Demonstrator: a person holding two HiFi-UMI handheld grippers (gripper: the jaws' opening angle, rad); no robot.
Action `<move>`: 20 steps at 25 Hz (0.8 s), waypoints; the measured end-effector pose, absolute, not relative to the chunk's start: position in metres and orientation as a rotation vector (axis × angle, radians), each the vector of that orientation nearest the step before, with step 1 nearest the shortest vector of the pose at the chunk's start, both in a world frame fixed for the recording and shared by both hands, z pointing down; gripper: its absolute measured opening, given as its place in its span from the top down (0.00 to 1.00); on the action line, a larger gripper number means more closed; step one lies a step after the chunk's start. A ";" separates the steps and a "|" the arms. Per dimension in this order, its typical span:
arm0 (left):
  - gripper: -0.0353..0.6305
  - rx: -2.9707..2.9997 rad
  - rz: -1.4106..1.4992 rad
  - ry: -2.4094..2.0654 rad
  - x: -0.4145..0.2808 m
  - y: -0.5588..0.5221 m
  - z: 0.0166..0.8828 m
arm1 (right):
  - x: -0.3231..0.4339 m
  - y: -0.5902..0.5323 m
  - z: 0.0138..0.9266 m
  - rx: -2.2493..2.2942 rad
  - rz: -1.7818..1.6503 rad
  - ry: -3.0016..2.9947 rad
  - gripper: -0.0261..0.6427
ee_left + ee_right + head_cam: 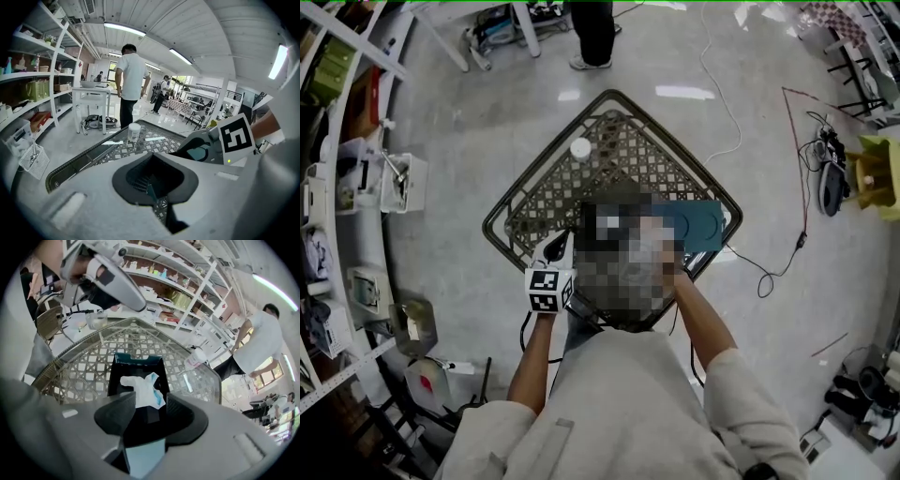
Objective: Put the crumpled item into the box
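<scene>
The crumpled white item (143, 389), with a blue streak, lies inside a black box (134, 360) with a teal rim on the lattice table (89, 366). My right gripper (150, 401) hangs above the box with its jaws open. The item shows in the gap between them, and neither pad touches it. In the head view the mosaic patch hides the box and this gripper; only a teal flap (698, 225) shows. My left gripper (555, 246) hovers over the table's near left side, its jaws together with nothing in them; it also shows as the left gripper (110, 284).
A white cup (579, 148) stands near the far corner of the table (534, 202); the same cup (134, 132) shows in the left gripper view. A person (592, 33) stands beyond the table. Shelves (342, 187) line the left side, and cables (769, 272) lie on the floor.
</scene>
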State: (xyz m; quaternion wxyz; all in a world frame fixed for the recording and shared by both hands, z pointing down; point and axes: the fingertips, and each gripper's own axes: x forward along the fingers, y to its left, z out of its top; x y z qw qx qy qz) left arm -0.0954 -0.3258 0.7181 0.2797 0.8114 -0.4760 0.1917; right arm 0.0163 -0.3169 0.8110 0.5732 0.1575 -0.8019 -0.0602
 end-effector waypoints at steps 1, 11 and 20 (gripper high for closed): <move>0.94 2.179 0.514 -1.274 -0.093 -0.326 0.717 | 0.019 -0.317 0.806 0.401 -0.118 -1.896 0.67; 0.94 2.218 0.513 -1.249 -0.073 -0.326 0.708 | 0.056 -0.327 0.767 0.920 0.475 -2.066 0.87; 0.94 2.250 0.514 -1.242 -0.057 -0.327 0.698 | 0.098 -0.327 0.752 1.186 0.652 -2.061 0.96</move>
